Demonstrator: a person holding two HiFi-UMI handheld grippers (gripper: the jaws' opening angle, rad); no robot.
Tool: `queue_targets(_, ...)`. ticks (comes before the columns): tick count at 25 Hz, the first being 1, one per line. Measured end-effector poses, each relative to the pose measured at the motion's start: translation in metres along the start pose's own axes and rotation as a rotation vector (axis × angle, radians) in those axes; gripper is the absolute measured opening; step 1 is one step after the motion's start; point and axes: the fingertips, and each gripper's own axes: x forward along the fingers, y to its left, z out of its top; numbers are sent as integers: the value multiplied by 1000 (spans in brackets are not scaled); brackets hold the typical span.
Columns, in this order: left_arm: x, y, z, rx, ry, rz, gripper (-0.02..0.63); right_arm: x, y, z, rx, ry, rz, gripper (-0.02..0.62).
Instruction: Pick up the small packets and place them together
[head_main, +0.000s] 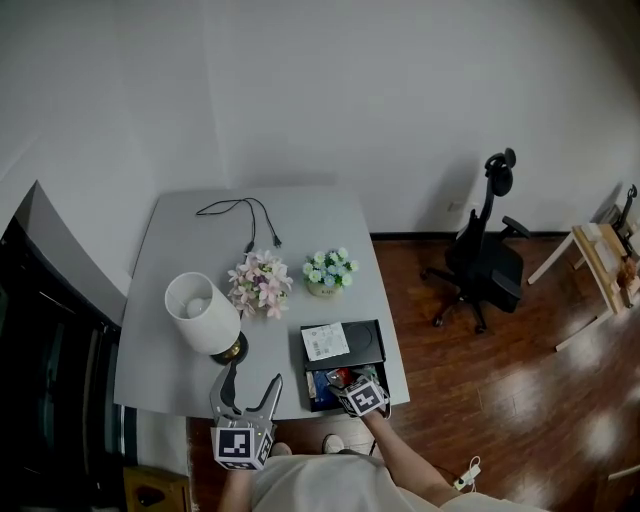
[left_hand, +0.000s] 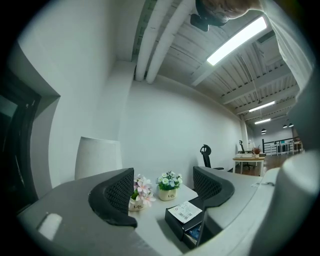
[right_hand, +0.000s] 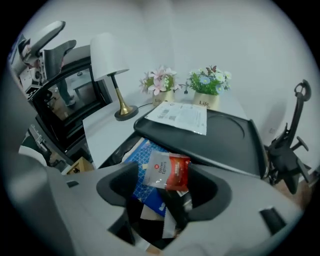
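A small red-and-white packet (right_hand: 169, 170) sits between the jaws of my right gripper (right_hand: 165, 176), which is shut on it just above an open black box (right_hand: 225, 142). Under it in the box lie blue packets (right_hand: 145, 162) and other dark packets. In the head view the right gripper (head_main: 345, 381) is over the box's near end (head_main: 368, 340) at the table's front edge, with the red packet (head_main: 340, 377) at its tips. A white printed sheet (head_main: 325, 342) lies on the box top. My left gripper (head_main: 254, 378) is open and empty near the lamp base, and its own view shows the gripper (left_hand: 164, 180) pointing over the table.
On the grey table (head_main: 180, 260) stand a white lamp (head_main: 203, 312), a pot of pink flowers (head_main: 260, 283) and a pot of blue-white flowers (head_main: 328, 270). A black cable (head_main: 245, 215) lies at the back. A dark cabinet (head_main: 40, 330) is at the left, an office chair (head_main: 485, 255) at the right.
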Motion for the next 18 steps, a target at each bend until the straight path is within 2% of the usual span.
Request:
queue_targets(1,-2,1,-1,-1,2,5,371,2,-1,-3,-4,21,-8,253)
queue_targets(5,-6,5,-5,-8,12,23,371,4,-4,-5,-41,55,-42,221)
queue_targets(6,-6,6,-5,-9,14,26,371,5,-5,-6,-58,62,-50,191)
queue_targets(7,-7,6,-6,-8,15,28,371,6,-6,-8,-86,76,-62,125)
queue_targets(11,-6,7,-7,-15,12,32,371,-1,-4,-10,-182,91,-81,23)
queue_targets(13,-5,6,-6,-17,9,31,371,-13,1,-6,-217,62,-61,23)
queue_targets(18,-1,9,-9,-15,16,34,371,-62,12,8,-402,-84,-61,23)
